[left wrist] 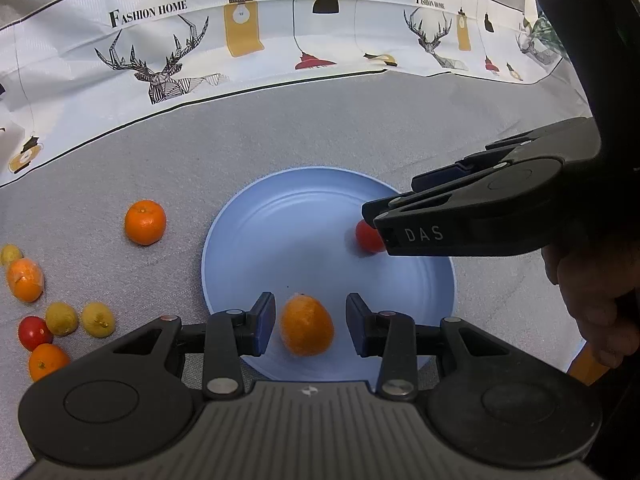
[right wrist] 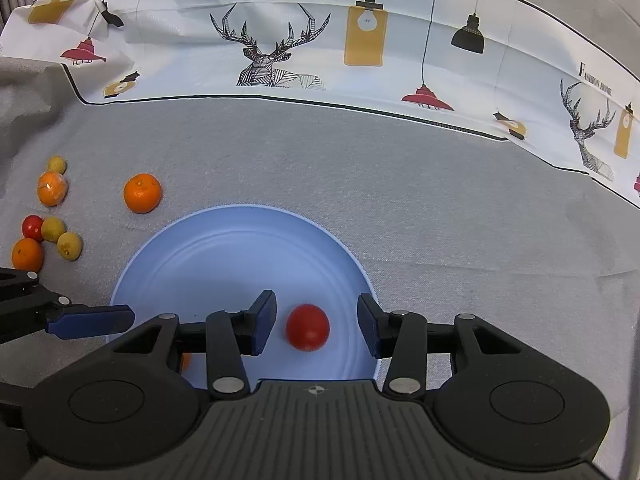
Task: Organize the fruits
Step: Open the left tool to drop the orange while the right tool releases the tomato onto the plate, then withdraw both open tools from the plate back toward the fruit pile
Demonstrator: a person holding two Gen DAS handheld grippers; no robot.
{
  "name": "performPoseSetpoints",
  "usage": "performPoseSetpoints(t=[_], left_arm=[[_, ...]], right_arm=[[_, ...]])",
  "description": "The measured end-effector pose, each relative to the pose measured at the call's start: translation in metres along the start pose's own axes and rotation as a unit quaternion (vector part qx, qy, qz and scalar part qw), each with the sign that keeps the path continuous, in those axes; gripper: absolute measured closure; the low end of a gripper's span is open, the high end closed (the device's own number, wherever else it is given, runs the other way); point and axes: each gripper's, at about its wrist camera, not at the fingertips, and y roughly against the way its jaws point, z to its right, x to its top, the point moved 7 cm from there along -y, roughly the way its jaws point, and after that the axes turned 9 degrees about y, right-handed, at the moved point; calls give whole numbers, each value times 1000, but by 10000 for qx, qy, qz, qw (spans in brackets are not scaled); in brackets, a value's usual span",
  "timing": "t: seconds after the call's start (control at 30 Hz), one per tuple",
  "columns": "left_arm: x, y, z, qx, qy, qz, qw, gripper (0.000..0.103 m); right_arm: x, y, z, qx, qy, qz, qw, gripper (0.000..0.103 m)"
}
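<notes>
A light blue plate (left wrist: 304, 224) lies on the grey cloth; it also shows in the right wrist view (right wrist: 224, 256). My left gripper (left wrist: 310, 326) is open, its pads on either side of an orange (left wrist: 306, 326) that rests on the plate's near edge, with gaps on both sides. My right gripper (right wrist: 316, 326) is open around a red tomato (right wrist: 308, 327) on the plate, not touching it. In the left wrist view the right gripper (left wrist: 394, 208) reaches in from the right over the tomato (left wrist: 368, 236).
Loose fruit lies left of the plate: an orange (left wrist: 145, 222), a wrapped orange (left wrist: 25, 279), small yellow-green fruits (left wrist: 98, 319), a tomato (left wrist: 34, 333), another orange (left wrist: 47, 361). A patterned white cloth (left wrist: 248, 32) edges the far side.
</notes>
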Motion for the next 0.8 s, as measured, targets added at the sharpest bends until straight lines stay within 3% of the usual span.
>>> performPoseSetpoints(t=[0.8], left_arm=[[1, 3, 1, -23, 13, 38, 10000, 60]], right_arm=[[0, 1, -1, -23, 7, 8, 10000, 56]])
